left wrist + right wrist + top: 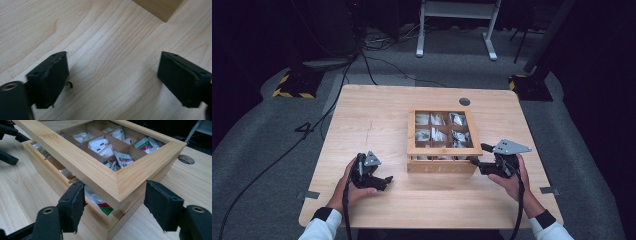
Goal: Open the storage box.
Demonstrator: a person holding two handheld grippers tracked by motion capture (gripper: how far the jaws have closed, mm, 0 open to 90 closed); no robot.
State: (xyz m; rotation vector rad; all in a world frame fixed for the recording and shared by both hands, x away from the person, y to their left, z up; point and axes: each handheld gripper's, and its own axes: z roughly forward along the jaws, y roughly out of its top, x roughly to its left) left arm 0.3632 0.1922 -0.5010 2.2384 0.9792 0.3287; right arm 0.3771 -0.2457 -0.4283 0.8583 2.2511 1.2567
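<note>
Compartmented bamboo tea box stood mid-table, glazed lid ajar, right gripper straddled lid's near corner, jaws wide, unpressed, left gripper gaped empty over pale wooden table.

I read faint engraved lettering, apparently "TEA", on the front wall of the wooden tea box. Print on the sachets inside is too small for me to read.
</note>
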